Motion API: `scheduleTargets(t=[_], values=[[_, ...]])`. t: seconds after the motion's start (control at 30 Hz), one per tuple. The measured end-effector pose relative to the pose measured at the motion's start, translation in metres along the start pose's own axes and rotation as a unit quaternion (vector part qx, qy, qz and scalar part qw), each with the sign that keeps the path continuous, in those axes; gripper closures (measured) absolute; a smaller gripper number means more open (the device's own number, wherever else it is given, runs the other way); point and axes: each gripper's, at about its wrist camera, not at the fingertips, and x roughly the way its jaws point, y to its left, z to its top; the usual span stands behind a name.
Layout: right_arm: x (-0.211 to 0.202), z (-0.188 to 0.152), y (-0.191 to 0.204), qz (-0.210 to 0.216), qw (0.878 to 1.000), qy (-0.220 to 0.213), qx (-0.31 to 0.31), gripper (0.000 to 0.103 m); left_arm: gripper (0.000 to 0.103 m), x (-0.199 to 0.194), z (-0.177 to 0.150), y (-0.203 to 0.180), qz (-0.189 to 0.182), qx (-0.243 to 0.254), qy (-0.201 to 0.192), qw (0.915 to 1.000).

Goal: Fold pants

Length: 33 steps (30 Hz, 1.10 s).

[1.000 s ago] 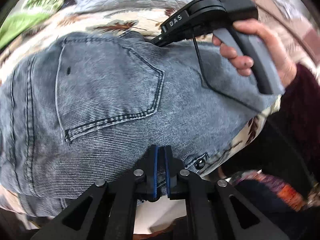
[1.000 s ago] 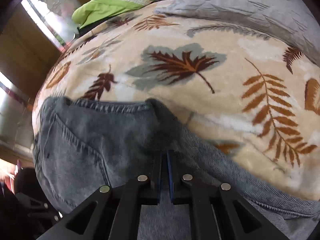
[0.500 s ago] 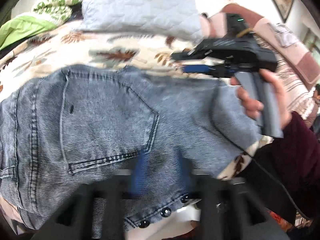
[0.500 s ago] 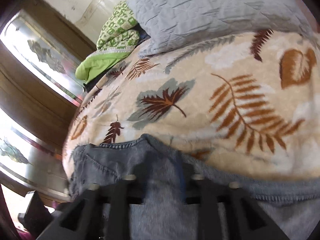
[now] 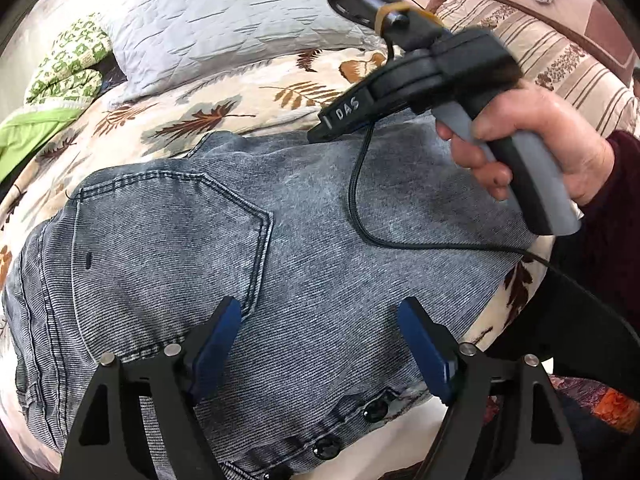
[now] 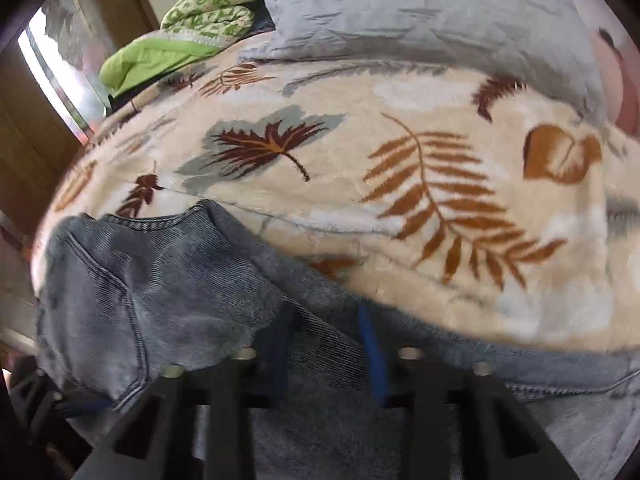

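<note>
A pair of grey-blue denim pants (image 5: 304, 248) lay folded on a bed, spread over a cream blanket (image 6: 400, 152) printed with brown leaves, back pocket (image 5: 168, 240) facing up and a row of dark buttons (image 5: 374, 410) along the near edge, close to the edge of the bed. The left tool (image 5: 320, 344) hovered just above the denim with its blue pads wide apart, gripping nothing. The right tool (image 6: 326, 344), held in a hand (image 5: 532, 136), sat over the far edge of the pants; its pads also stood apart, though blurred, with cloth beneath them but not pinched. A black cable (image 5: 360, 208) trailed from the right tool across the fabric. A grey quilted pillow (image 6: 420, 12) and a green bundle of cloth (image 6: 192, 20) lay further back. With neither tool gripping, the layers could probably slide or spring open, spoiling the fold. The cable might snag the denim and drag it. Since the buttoned edge lay near the bed's edge, a careless nudge could likely tip the pants off.
</note>
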Motion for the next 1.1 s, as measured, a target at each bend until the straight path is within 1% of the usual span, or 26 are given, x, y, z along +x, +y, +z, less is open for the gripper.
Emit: scheduleTargets(t=[0.03, 0.07, 0.1, 0.13, 0.17, 0.23, 0.3, 0.37, 0.47, 0.5, 0.57, 0.67, 0.7, 0.73, 0.77, 0.8, 0.87, 0.93, 1.03, 1.07, 1.1], values=[[0.002, 0.001, 0.003, -0.030, 0.999, -0.006, -0.017, 0.082, 0.022, 0.000, 0.001, 0.003, -0.008, -0.008, -0.002, 0.9999], [0.006, 0.000, 0.006, -0.063, 0.997, -0.011, -0.039, 0.083, 0.022, 0.004, 0.005, 0.006, -0.017, -0.016, -0.003, 0.9997], [0.009, 0.000, 0.006, -0.066, 0.997, -0.013, -0.046, 0.083, 0.022, 0.004, 0.007, 0.009, -0.025, -0.023, -0.003, 0.9994], [0.009, 0.001, 0.002, -0.060, 0.997, -0.013, -0.036, 0.083, 0.022, 0.008, 0.010, 0.011, -0.027, -0.026, -0.002, 0.9993], [0.006, 0.002, -0.003, -0.047, 0.999, -0.014, -0.019, 0.083, 0.022, 0.009, 0.011, 0.012, -0.027, -0.027, -0.001, 0.9993], [-0.001, 0.004, -0.016, -0.002, 1.000, -0.014, 0.023, 0.082, 0.022, 0.010, 0.012, 0.012, -0.027, -0.028, -0.002, 0.9992], [-0.011, 0.008, -0.021, 0.042, 0.997, -0.023, 0.056, 0.082, 0.022, 0.010, 0.012, 0.014, -0.026, -0.030, -0.001, 0.9992], [-0.031, 0.006, -0.021, 0.075, 0.994, -0.046, 0.059, 0.077, 0.022, 0.007, 0.012, 0.015, -0.020, -0.035, -0.005, 0.9992], [-0.050, 0.001, -0.009, 0.104, 0.992, -0.056, 0.042, 0.077, 0.022, -0.002, 0.012, 0.021, -0.013, -0.049, -0.026, 0.9983], [-0.052, -0.002, -0.004, 0.104, 0.993, -0.052, 0.035, 0.077, 0.022, -0.005, 0.013, 0.023, -0.013, -0.053, -0.033, 0.9980], [-0.048, -0.010, 0.002, 0.089, 0.995, -0.033, 0.028, 0.077, 0.022, -0.003, 0.013, 0.023, -0.014, -0.052, -0.029, 0.9981], [-0.021, -0.020, 0.004, 0.055, 0.998, 0.026, 0.036, 0.077, 0.022, 0.006, 0.012, 0.018, -0.017, -0.038, -0.005, 0.9991], [-0.015, -0.021, -0.001, 0.058, 0.997, 0.034, 0.048, 0.079, 0.022, 0.008, 0.011, 0.015, -0.014, -0.029, 0.000, 0.9995], [-0.017, -0.021, -0.005, 0.066, 0.996, 0.029, 0.060, 0.079, 0.022, 0.008, 0.010, 0.011, -0.007, -0.018, -0.001, 0.9998], [-0.023, -0.019, -0.009, 0.062, 0.995, 0.028, 0.071, 0.079, 0.022, 0.007, 0.009, 0.007, -0.004, -0.009, -0.002, 1.0000], [-0.028, -0.019, -0.013, 0.047, 0.996, 0.022, 0.074, 0.079, 0.022, 0.007, 0.009, 0.005, -0.003, -0.003, -0.002, 1.0000], [-0.048, -0.021, -0.027, 0.024, 0.996, -0.006, 0.085, 0.079, 0.022, 0.005, 0.008, 0.005, -0.002, -0.002, -0.003, 1.0000], [-0.073, -0.027, -0.053, 0.029, 0.992, -0.034, 0.118, 0.079, 0.022, 0.004, 0.008, 0.010, -0.005, -0.013, -0.005, 0.9999], [-0.119, -0.046, -0.108, 0.033, 0.979, -0.088, 0.181, 0.079, 0.022, -0.001, 0.010, 0.021, -0.017, -0.044, -0.015, 0.9988], [-0.130, -0.053, -0.125, 0.032, 0.975, -0.097, 0.198, 0.077, 0.022, -0.002, 0.010, 0.024, -0.021, -0.054, -0.017, 0.9982], [-0.141, -0.060, -0.144, 0.029, 0.972, -0.101, 0.212, 0.067, 0.022, -0.002, 0.011, 0.027, -0.024, -0.064, -0.018, 0.9975]])
